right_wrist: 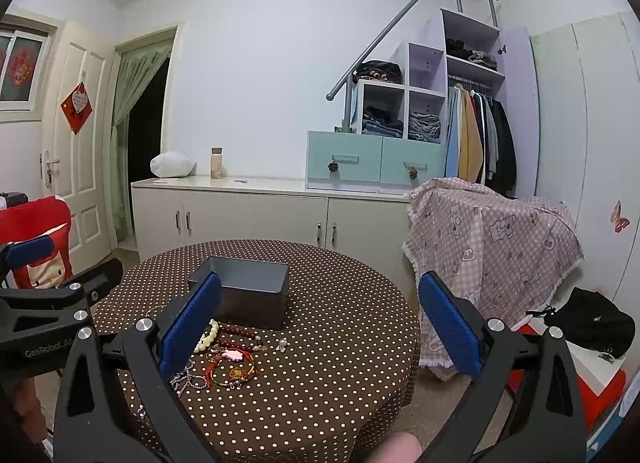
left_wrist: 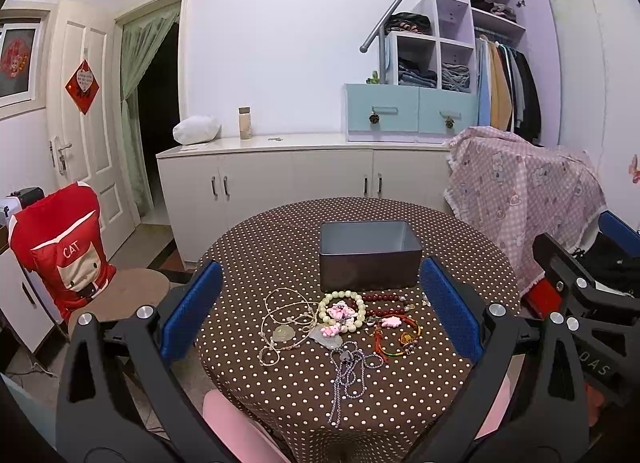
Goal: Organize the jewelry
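Jewelry: we are seeing a pile (left_wrist: 340, 323) lying on the dotted table (left_wrist: 460, 223), just in front of the grey box (left_wrist: 370, 263).
Left gripper (left_wrist: 320, 303): we are holding it spread wide above the pile, gripping nothing.
Right gripper (right_wrist: 320, 327): we are keeping it wide apart too, holding nothing, right of the pile.
Writing: we are reading "CAT" on the red cover (left_wrist: 60, 247) and "GenRobot.AI" on the left gripper's arm.
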Tool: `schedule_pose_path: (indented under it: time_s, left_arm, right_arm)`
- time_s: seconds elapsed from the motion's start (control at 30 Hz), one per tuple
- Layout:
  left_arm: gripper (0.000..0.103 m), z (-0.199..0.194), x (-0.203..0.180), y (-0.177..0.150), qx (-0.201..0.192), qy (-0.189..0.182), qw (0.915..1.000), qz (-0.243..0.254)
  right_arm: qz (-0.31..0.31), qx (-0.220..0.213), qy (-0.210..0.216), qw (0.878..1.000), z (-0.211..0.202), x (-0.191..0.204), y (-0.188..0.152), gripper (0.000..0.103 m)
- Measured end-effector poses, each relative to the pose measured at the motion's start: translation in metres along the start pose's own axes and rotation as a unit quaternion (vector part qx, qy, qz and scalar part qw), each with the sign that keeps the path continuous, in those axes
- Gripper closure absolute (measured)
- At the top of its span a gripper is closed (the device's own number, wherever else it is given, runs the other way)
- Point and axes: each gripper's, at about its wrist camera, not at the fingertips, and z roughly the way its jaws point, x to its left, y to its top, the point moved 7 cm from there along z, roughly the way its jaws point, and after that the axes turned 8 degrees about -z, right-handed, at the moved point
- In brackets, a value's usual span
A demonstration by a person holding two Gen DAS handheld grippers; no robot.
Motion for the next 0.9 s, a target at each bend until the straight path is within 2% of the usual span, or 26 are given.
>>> schedule_pose_path:
  time_s: [0.9]
  left_arm:
    - [0.006, -0.0003, 0.0001, -0.0047, -0.002, 0.004, 1.0000, 0.001]
  right_arm:
    - [-0.007, 0.006, 0.007, 1.000, 0.0031, 0.0020, -0.0028, 0.008]
